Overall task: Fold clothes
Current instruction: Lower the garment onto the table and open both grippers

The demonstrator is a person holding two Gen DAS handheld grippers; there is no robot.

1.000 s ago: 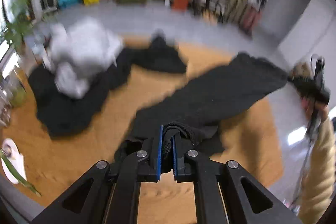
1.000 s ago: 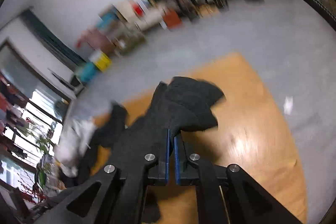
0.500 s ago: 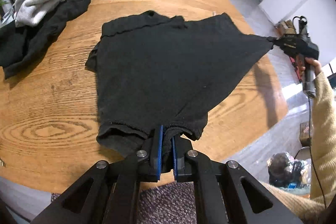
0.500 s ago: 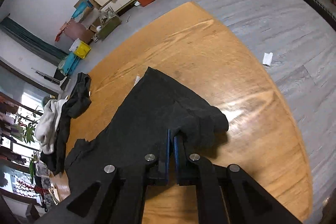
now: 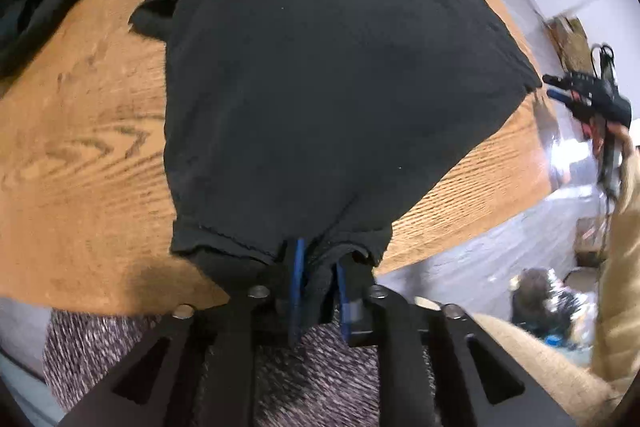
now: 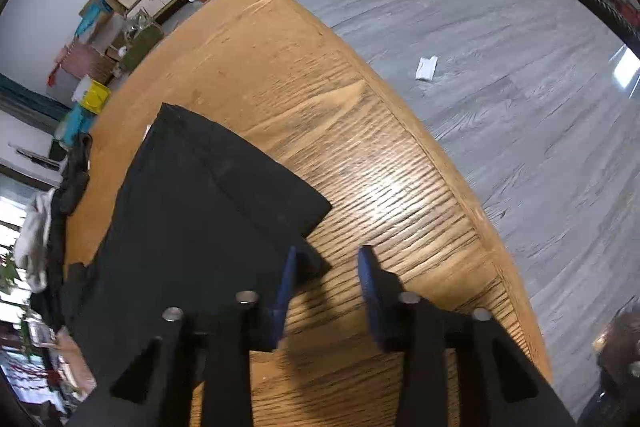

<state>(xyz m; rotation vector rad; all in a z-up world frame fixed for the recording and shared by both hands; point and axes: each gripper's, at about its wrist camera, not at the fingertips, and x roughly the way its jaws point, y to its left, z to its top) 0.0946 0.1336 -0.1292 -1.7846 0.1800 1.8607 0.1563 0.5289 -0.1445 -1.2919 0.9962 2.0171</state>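
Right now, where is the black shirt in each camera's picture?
Left wrist view: the black shirt fills the centre, spread on the wooden table.
Right wrist view: it lies lower left.
Shared landmark: the table's rounded edge bordering grey floor.

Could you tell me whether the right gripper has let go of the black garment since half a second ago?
Yes. The right gripper now stands open over bare wooden table, clear of the black garment lying flat to its left.

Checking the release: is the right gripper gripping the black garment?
No, the right gripper is open over bare wooden table, beside the black garment.
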